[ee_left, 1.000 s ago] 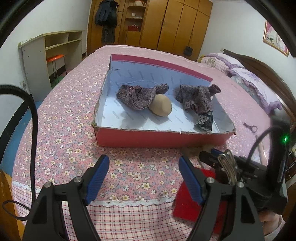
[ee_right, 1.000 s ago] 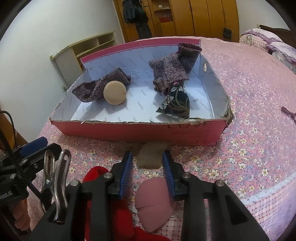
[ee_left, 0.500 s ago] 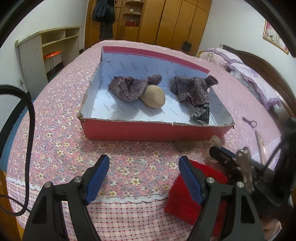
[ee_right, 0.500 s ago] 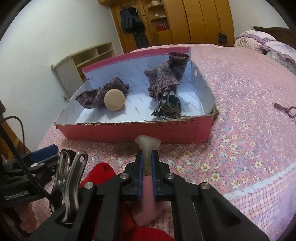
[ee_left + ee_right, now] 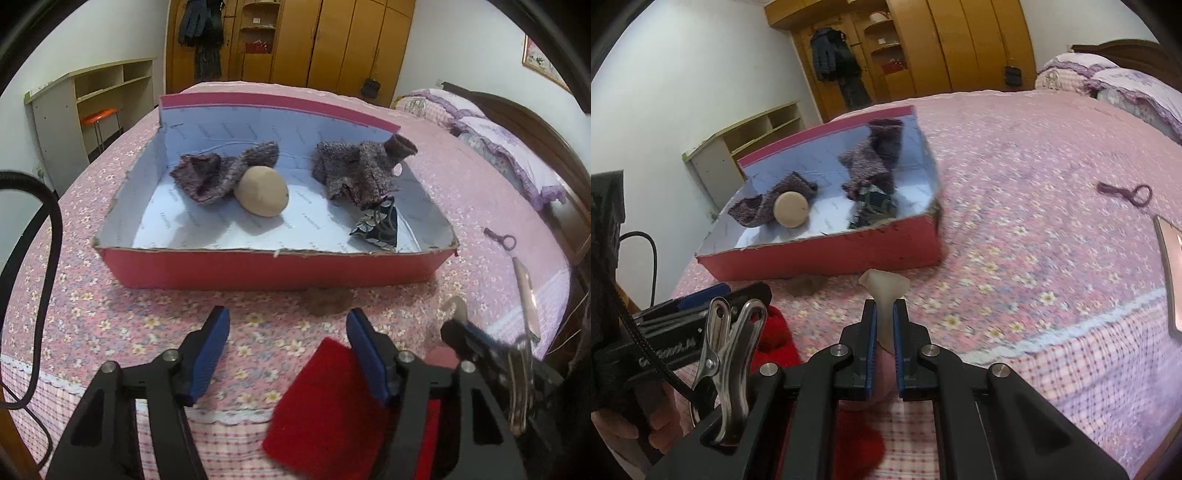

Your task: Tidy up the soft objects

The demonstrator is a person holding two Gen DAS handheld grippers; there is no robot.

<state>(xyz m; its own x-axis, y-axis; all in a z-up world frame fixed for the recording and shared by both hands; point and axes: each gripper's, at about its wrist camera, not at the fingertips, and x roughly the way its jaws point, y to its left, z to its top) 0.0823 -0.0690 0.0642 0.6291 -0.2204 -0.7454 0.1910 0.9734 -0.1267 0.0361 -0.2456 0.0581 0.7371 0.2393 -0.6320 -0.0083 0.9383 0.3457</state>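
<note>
A red cardboard box [image 5: 266, 267] stands on the flowered bedspread. It holds two purple knitted pieces [image 5: 218, 175] [image 5: 360, 171], a beige ball [image 5: 263, 190] and a dark patterned pouch [image 5: 378, 225]. My right gripper [image 5: 884, 321] is shut on a pale pink soft thing [image 5: 884, 286], squeezed thin between the pads and held above the bedspread, just in front of the box [image 5: 831, 256]. My left gripper [image 5: 290, 332] hovers low over the bedspread with its jaws closing. A red cloth [image 5: 325, 402] lies under its right finger, and the pads press on nothing.
A brown flat patch [image 5: 327, 299] lies on the bedspread before the box. A purple loop [image 5: 1126, 190] and a flat shiny slab [image 5: 1171, 266] lie to the right. Pillows [image 5: 506, 147] are at the far right, with a wardrobe and shelves behind.
My right gripper has shut on the pink soft thing, raised it and swung right. My left gripper has come closer to the box and the red cloth, its jaws narrower.
</note>
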